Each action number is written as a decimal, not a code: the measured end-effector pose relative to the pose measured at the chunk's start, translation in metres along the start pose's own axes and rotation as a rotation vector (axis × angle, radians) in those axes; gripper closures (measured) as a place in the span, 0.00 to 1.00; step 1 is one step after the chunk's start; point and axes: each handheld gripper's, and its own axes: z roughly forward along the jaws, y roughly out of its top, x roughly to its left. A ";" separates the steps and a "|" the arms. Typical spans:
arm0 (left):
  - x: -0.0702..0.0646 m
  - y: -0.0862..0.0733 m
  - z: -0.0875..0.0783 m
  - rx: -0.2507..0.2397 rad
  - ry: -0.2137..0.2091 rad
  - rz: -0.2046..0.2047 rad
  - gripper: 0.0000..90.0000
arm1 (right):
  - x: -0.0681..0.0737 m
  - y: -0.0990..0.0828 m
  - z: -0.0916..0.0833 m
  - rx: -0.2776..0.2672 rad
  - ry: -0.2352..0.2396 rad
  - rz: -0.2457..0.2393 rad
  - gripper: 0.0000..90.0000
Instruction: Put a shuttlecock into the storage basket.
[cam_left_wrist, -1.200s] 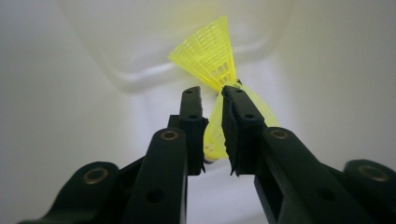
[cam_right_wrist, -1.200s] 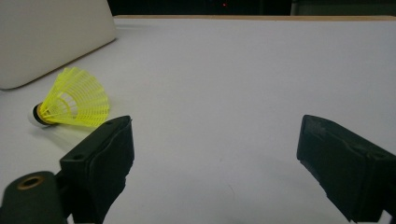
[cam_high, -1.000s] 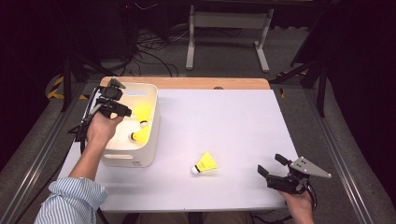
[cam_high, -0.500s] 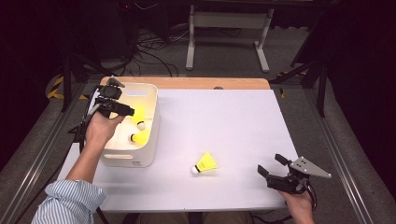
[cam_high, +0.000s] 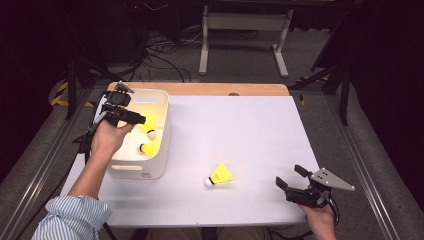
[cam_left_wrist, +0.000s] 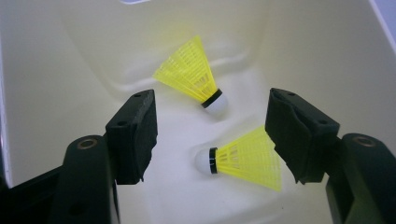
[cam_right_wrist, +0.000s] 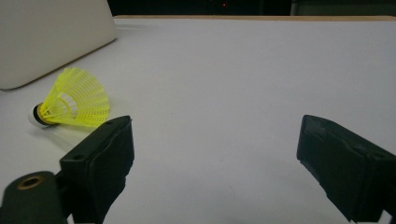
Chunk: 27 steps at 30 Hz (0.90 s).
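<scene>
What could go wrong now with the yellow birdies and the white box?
The left gripper hangs open inside the white bin, just above two shuttlecocks; pulling out carelessly might nudge them or tip the bin. The last shuttlecock lies loose on the table and could roll when the open right gripper reaches.

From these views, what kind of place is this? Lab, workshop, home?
Most likely a lab or recording setup: a white table stands in a dark room, loose cables trail across the floor behind it, and a metal stand sits beyond. Nothing homelike.
</scene>
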 end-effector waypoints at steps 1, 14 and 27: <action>-0.001 0.000 -0.001 0.000 -0.003 0.006 0.38 | 0.000 0.000 0.000 0.000 0.000 0.000 0.13; -0.011 0.000 -0.007 -0.012 -0.027 0.036 0.38 | 0.000 0.000 0.000 -0.001 0.000 0.001 0.13; -0.022 0.000 -0.016 -0.034 -0.051 0.073 0.38 | 0.000 0.000 0.000 -0.001 0.000 0.004 0.13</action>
